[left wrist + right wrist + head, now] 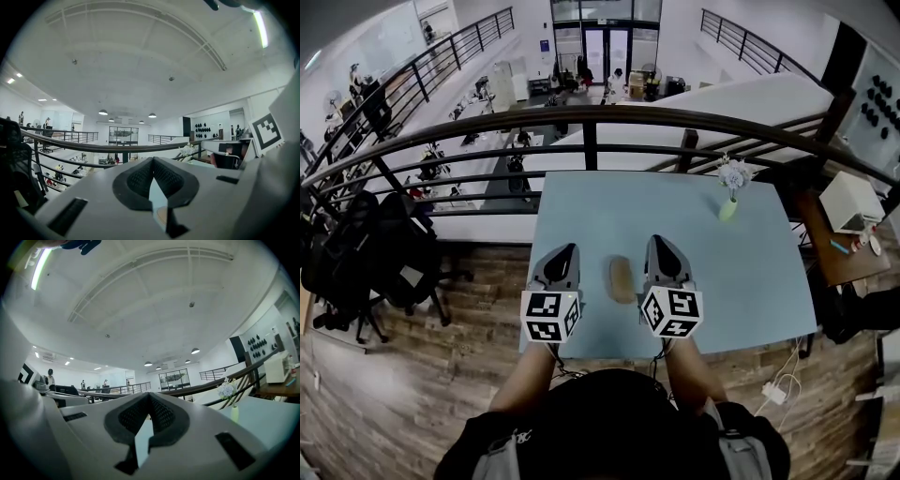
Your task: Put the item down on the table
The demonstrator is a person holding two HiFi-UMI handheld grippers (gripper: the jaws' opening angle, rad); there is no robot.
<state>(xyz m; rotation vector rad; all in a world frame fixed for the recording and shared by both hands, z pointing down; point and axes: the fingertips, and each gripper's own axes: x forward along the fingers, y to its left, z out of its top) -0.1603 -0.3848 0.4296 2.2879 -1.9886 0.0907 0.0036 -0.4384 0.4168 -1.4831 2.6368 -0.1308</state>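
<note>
A tan oval item point(622, 279) lies flat on the light blue table point(750, 272), near the front edge. It rests between my two grippers and neither one touches it. My left gripper point(566, 251) is just left of it and is shut with nothing in it. My right gripper point(662, 242) is just right of it, also shut and empty. In the left gripper view the pads point(140, 177) meet at the tip of the left gripper point(152, 159), and a sliver of the tan item point(161, 215) shows below them. In the right gripper view the right gripper point(150, 394) is shut over bare table.
A small green vase of pale flowers point(730, 190) stands at the table's far right. A dark metal railing point(591, 117) runs along the far edge, above a lower floor. A wooden side table with a white box point(849, 201) is at the right. Black chairs point(384, 253) stand at the left.
</note>
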